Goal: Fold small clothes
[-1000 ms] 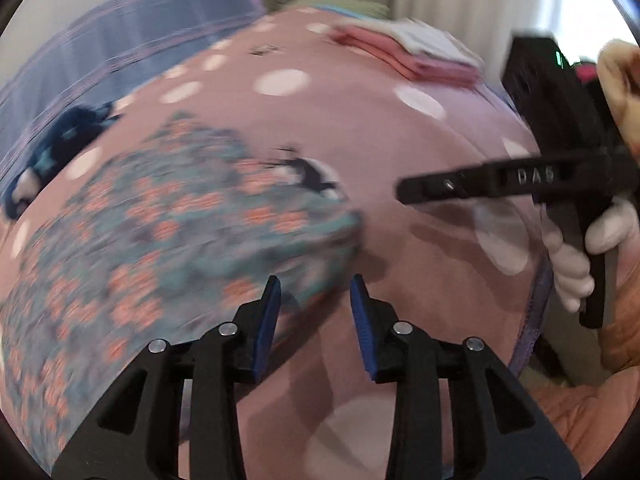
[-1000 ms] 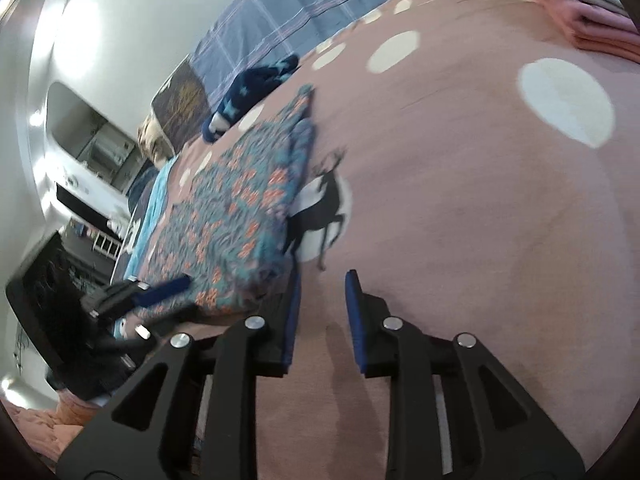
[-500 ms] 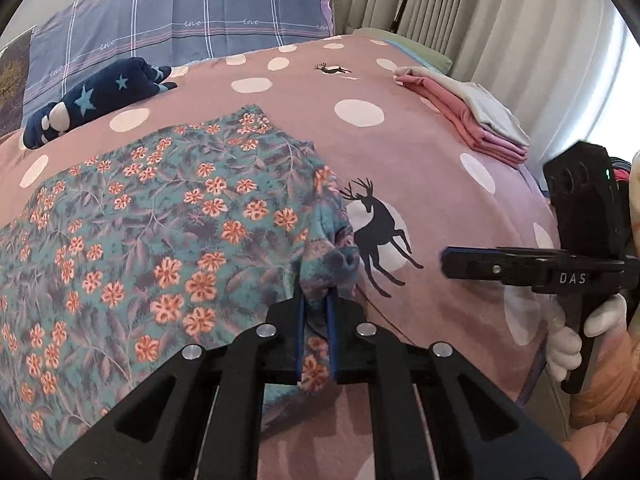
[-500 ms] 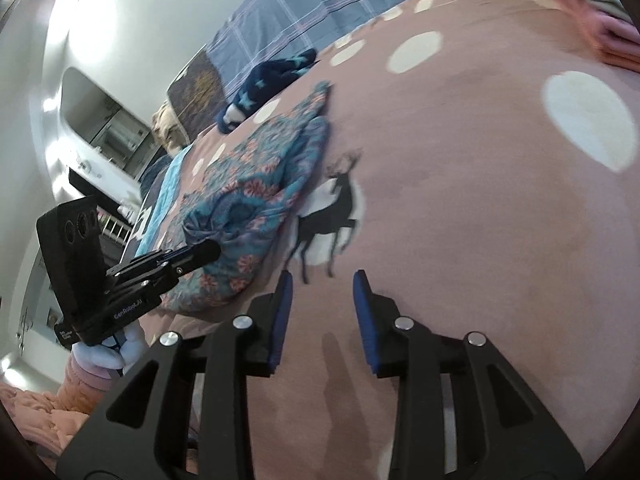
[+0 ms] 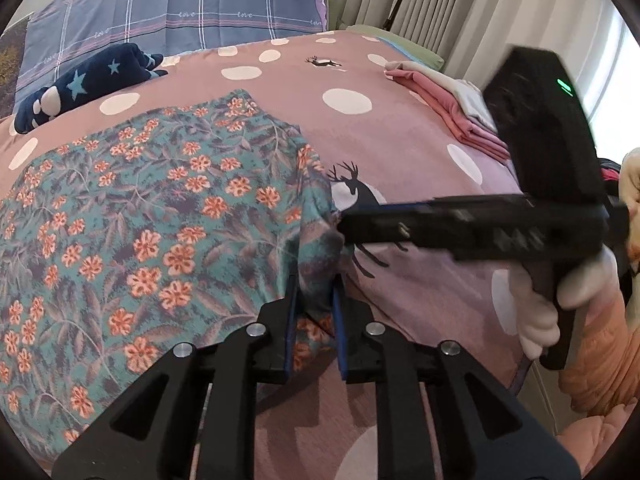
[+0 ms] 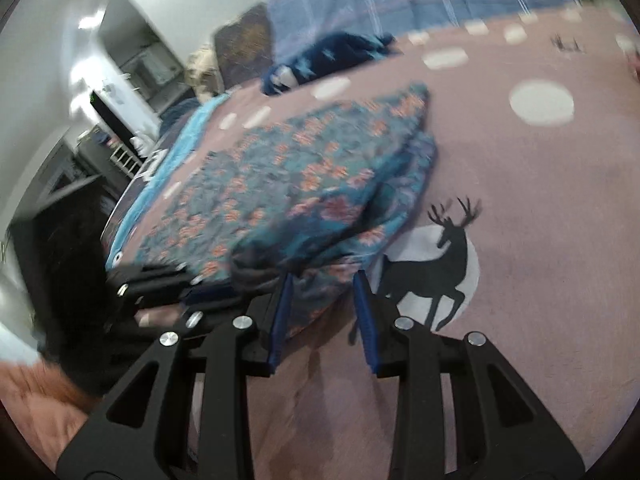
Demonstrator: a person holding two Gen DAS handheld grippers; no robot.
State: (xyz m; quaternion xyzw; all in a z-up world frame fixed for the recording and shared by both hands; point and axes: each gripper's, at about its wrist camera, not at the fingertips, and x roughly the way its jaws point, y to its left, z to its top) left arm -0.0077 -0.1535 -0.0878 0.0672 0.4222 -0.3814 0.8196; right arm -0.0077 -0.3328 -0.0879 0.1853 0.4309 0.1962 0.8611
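Note:
A teal garment with orange flowers lies spread on the pink dotted bedspread. My left gripper is shut on its near right corner and lifts it a little. My right gripper is open, its jaws around the garment's near edge. In the left wrist view the right gripper reaches in from the right, its tip at the held corner. In the right wrist view the left gripper shows at the left, blurred.
A stack of folded pink and white clothes lies at the bed's right edge. A navy star-patterned item lies by the plaid pillow. A deer print marks the bedspread beside the garment. Curtains hang at the right.
The left gripper stays shut on the garment's corner. The right gripper has swung left to the garment; its open jaws now straddle the edge next to the left gripper.

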